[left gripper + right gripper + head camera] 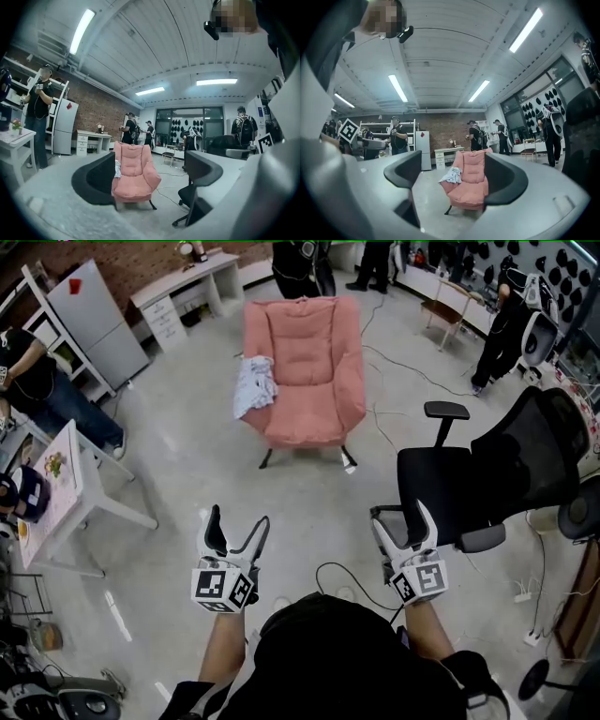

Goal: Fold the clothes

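Observation:
A pink armchair stands on the grey floor some way ahead of me. A crumpled pale garment hangs over its left arm. My left gripper and right gripper are held level and well short of the chair, both open with nothing between the jaws. In the left gripper view the armchair shows between the jaws, and the garment peeks out beside the left finger. In the right gripper view the armchair and the garment are framed by the open jaws.
A black office chair stands close on my right. A white table is at my left, with a person beside it. Cables trail over the floor right of the armchair. A grey fridge, a white desk and several people are farther back.

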`<state>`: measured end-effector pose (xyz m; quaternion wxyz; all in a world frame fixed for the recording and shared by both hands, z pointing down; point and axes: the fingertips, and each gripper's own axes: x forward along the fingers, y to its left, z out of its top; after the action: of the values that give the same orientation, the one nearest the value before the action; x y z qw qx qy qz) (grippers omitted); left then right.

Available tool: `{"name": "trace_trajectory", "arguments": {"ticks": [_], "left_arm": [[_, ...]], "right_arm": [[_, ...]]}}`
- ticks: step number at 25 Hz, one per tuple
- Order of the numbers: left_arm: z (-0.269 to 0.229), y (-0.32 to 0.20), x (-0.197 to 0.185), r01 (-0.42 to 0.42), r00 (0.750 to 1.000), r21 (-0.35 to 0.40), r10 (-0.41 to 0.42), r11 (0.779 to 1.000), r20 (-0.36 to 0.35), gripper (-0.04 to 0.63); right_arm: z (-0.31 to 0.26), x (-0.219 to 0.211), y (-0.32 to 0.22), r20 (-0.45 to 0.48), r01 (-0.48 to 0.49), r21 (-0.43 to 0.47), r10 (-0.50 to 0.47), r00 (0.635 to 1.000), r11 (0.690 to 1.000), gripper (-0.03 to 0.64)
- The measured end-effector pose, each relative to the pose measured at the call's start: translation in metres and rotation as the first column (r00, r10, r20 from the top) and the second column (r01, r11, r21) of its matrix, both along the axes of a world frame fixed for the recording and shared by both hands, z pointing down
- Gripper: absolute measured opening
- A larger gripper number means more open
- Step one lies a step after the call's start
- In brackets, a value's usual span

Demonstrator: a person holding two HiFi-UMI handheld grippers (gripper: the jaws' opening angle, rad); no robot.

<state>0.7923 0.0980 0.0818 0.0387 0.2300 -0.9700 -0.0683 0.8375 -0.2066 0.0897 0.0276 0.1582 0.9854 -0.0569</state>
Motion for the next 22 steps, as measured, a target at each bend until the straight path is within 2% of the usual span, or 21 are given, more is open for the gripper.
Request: {"name": "trace_trajectory", "arguments": {"ticks": [8, 16, 22], "left_arm": [[0.003, -0.073, 0.003, -0.047, 0.999, -0.031, 0.047, 0.998, -0.004, 0.461], [-0.001, -0.129, 0.019, -0.044, 0.999, -0.049, 0.045, 0.998, 0.015, 0.46], [-0.006, -0.13, 0.012, -0.036, 0.999, -0.066, 0.037, 0.997, 0.007, 0.459]], "right_arm": [[0.003, 0.007, -0.058, -0.003, 0.006, -0.047, -0.007, 1.0, 0.999, 0.397], [-0.005, 0.007, -0.086, 0.012, 0.108, -0.062, -0.108, 0.994, 0.992, 0.396], [0.006, -0.009, -0.095, -0.02, 0.109, -0.099, -0.112, 0.994, 0.989, 0.396]]}}
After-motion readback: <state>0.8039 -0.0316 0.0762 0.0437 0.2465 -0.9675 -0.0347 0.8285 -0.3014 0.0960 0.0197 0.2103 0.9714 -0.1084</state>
